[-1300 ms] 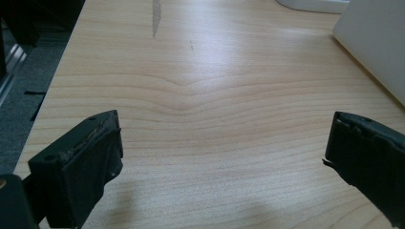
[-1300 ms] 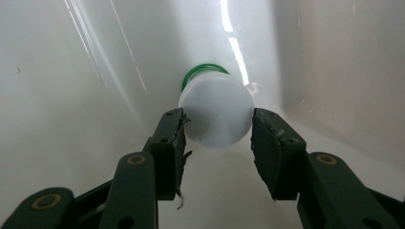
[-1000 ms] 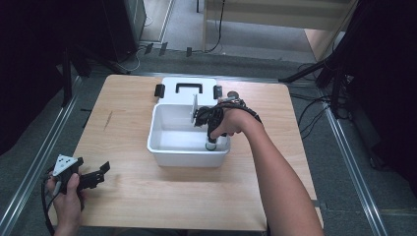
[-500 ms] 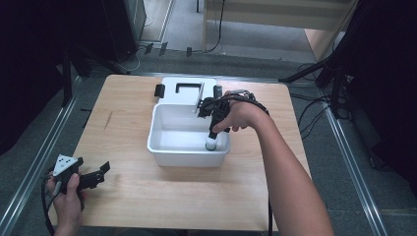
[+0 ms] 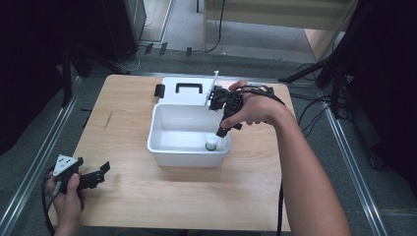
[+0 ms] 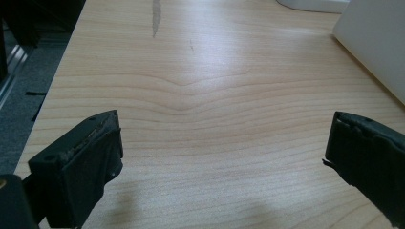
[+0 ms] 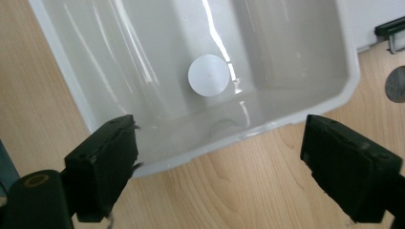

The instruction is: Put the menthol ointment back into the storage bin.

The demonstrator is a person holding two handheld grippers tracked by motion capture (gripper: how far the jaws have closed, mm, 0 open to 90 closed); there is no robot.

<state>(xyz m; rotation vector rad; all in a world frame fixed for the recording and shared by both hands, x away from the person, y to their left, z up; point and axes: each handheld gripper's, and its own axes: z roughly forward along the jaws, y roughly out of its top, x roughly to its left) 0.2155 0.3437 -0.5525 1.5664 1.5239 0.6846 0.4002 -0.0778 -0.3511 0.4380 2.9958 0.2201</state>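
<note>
Since the earlier frame the right gripper has lifted off the bottle and now hangs just above the bin, at its right wall. Its jaws have just been opening and stand spread, with nothing between them. Left behind, the bottle stands upright inside the bin, in the near right corner; from above, its round white cap shows against the bin floor. Behind the bin lies its lid, touching the far wall. Well left of the bin, near the table edge, the left gripper rests low, jaws spread and empty.
</note>
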